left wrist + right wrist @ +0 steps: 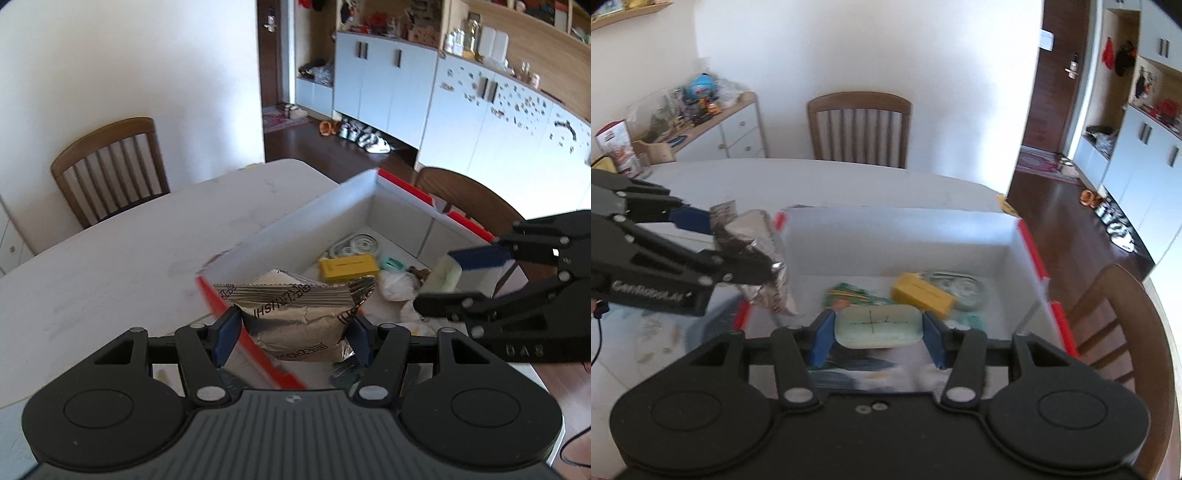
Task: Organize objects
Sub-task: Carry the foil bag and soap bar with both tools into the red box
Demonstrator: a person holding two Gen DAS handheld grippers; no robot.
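While over the box's [295, 225] near red edge, L gripper [291, 332] pads clench a crinkled silver foil packet [299, 314], black lettering; yellow box [347, 267] lies beyond fingertips, inside. R wrist view: R gripper [878, 332] grasps a pale green rounded-rectangle case [878, 326] w/ thin cross marking btw pads, above box interior.

The box [901, 240] stood on the table [812, 177]; a chair [858, 125] stood behind, another chair [1115, 325] at its right.
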